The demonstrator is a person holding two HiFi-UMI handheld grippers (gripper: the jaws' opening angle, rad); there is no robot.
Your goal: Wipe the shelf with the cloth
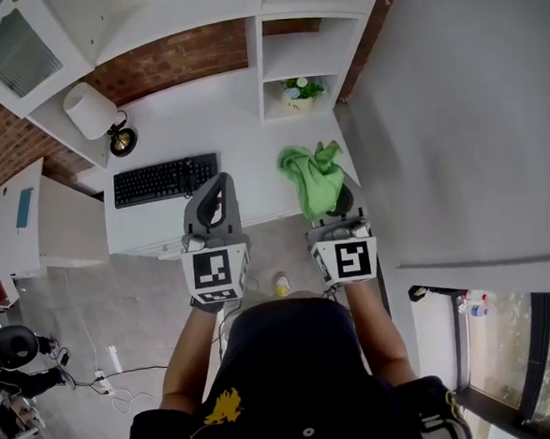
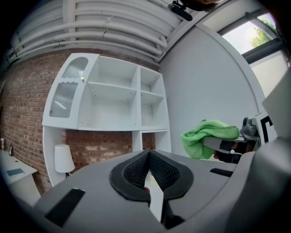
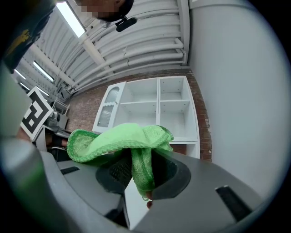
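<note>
Green cloth [image 3: 136, 145] pinched between right gripper [image 3: 144, 193] jaws (draping over).

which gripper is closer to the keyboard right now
Left. In the head view, the left gripper sits just off the right end of the keyboard, jaws together and empty. The right gripper, holding the green cloth, is farther right, beyond the left one.

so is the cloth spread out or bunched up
Bunched up: in the right gripper view the cloth drapes crumpled over the right tongs, a fold pinched between them.
</note>
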